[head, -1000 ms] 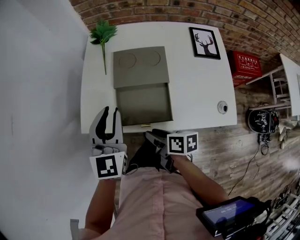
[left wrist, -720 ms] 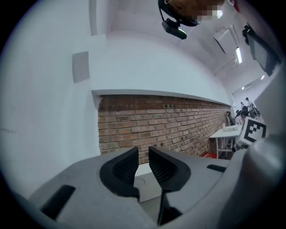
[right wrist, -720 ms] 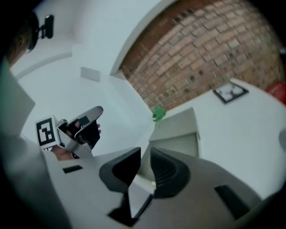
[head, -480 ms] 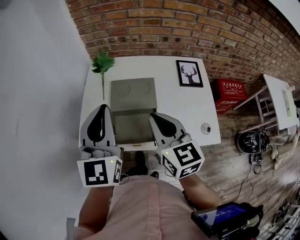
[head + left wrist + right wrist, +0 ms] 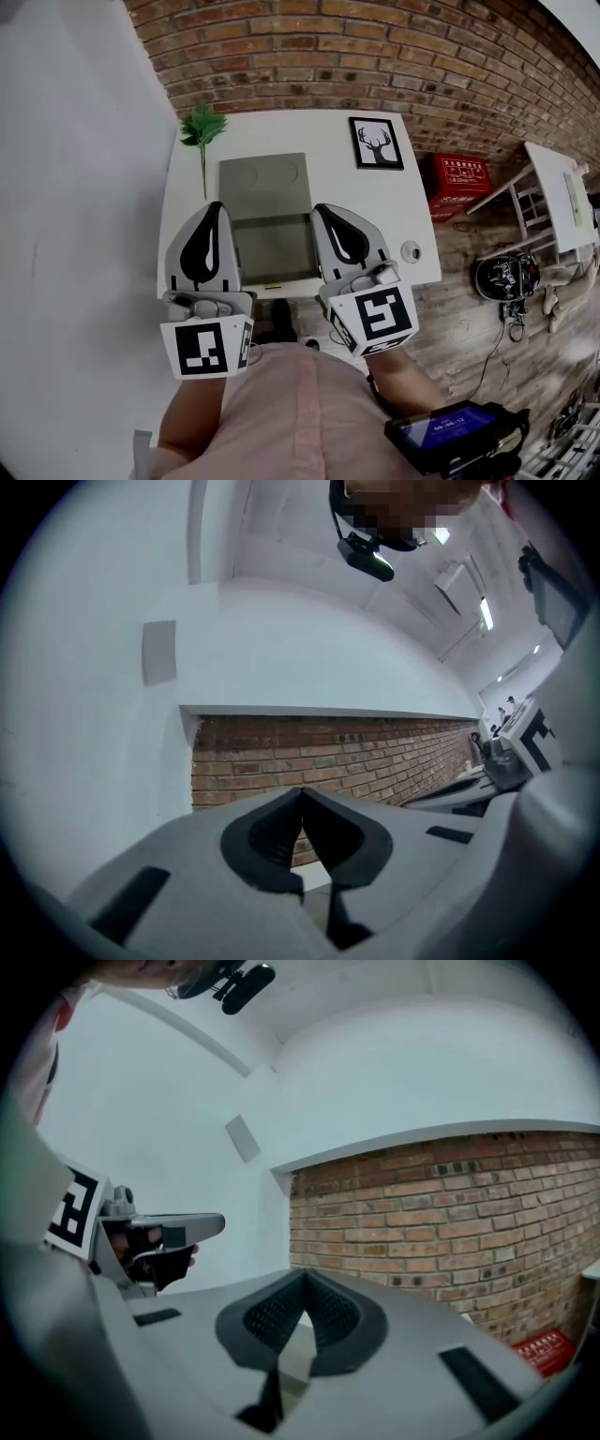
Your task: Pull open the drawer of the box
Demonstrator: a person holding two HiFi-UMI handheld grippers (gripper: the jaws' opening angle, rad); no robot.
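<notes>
**Drawer out, both grippers clenched on nothing**

The flat grey box (image 5: 264,180) lies on the white worktop (image 5: 375,220). Its drawer (image 5: 272,246) is drawn out toward 6 o'clock, with its front at the near edge. In the head view the left hand-held gripper (image 5: 213,208) and the right hand-held gripper (image 5: 322,209) are held up at the drawer's 9 and 3 o'clock — both clenched tight, empty, the right's jaws only just closed. A green leafy sprig (image 5: 203,127) lies at the box's 10 o'clock, and a black-framed deer picture (image 5: 376,142) at its 2 o'clock.
</notes>
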